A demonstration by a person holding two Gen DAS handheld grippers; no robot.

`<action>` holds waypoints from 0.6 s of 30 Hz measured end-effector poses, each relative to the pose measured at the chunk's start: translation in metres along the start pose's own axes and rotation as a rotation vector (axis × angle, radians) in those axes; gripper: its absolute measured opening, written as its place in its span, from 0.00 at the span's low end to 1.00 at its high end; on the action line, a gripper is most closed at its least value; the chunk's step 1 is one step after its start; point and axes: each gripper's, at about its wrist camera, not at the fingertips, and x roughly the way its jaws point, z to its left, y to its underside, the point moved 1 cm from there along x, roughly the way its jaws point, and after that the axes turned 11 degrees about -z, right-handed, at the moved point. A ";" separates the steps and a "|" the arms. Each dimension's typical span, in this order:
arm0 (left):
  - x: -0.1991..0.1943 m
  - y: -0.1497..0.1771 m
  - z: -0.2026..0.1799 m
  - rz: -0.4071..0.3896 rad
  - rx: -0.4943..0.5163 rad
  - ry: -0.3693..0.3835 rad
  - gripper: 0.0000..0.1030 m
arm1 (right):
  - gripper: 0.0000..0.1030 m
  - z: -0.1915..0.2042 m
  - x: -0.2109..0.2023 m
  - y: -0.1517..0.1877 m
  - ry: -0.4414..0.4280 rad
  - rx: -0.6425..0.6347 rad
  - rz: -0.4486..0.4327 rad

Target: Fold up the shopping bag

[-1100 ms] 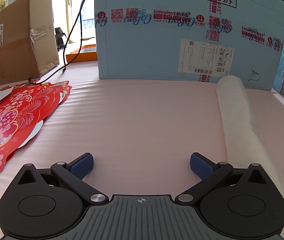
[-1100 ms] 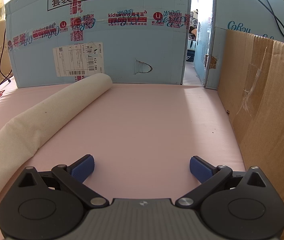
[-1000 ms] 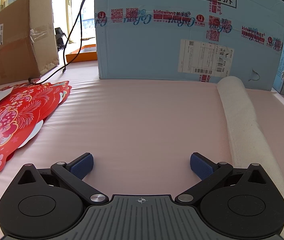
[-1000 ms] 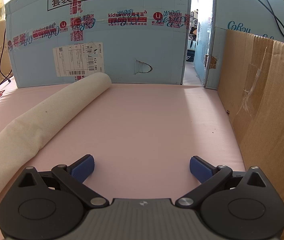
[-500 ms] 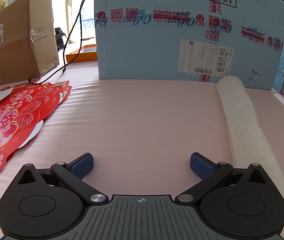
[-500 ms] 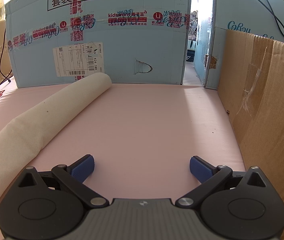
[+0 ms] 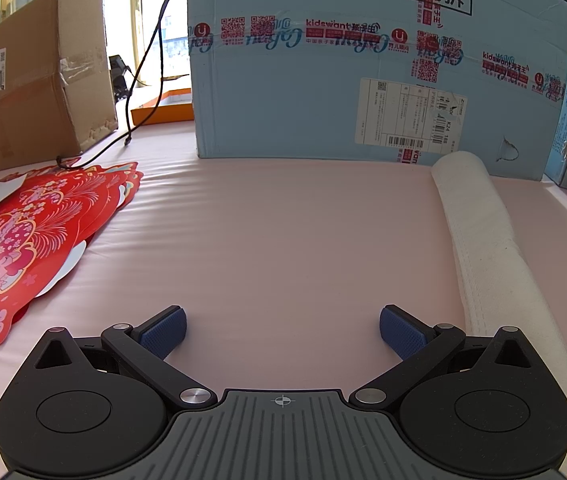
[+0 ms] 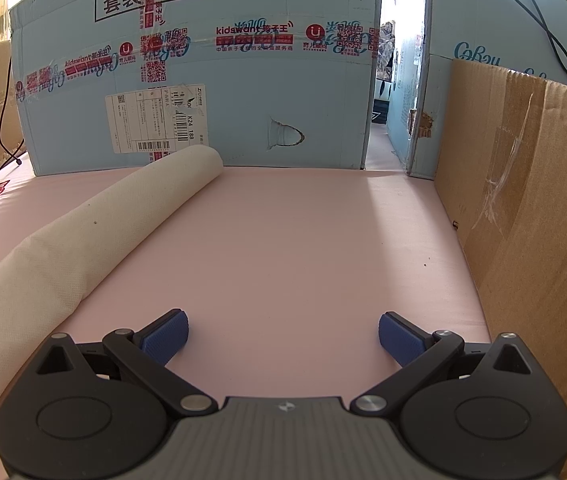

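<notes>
Cream non-woven fabric shopping bag, rolled/folded into one long narrow tube, lying flat on pink padded tabletop. Far end nearly touching, maybe touching, big light-blue cardboard box w/ red printed tape; near end running down past view edge between the two hand-held grippers. Same bag in right wrist view, on that gripper's left side. No handles or loose flaps visible; stitched seam along one edge.

Left hand-held gripper: blue pads wide apart, nothing between them, bare tabletop only, bag just beside its right finger. Right hand-held gripper: likewise spread wide, holding nothing, bag off to its left, not touching as far as visible.

Judged progress: lengthwise fold/roll looks done, both grippers let go. Left to do, prob.: shorten the tube crosswise into a compact packet, if that's wanted; otherwise task near finished. Cannot tell from here how tight the roll is or if it would spring open.

Further out: brown cardboard box far left, red floral paper cut-outs on tabletop left, well apart from bag. Brown corrugated cardboard wall along right edge.
</notes>
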 end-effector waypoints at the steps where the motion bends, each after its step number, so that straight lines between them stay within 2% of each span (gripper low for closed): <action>1: 0.000 0.000 0.000 0.000 0.000 0.000 1.00 | 1.00 0.000 0.000 0.000 0.000 0.001 0.000; 11: -0.005 -0.001 0.004 -0.029 -0.023 0.004 1.00 | 1.00 0.000 0.000 0.000 -0.001 0.003 -0.005; 15: -0.012 -0.003 0.009 -0.077 -0.071 0.092 1.00 | 1.00 0.000 -0.002 0.001 0.004 0.000 -0.020; 18: -0.015 -0.004 0.007 -0.086 -0.069 0.124 1.00 | 1.00 0.000 -0.009 0.001 0.004 -0.005 -0.059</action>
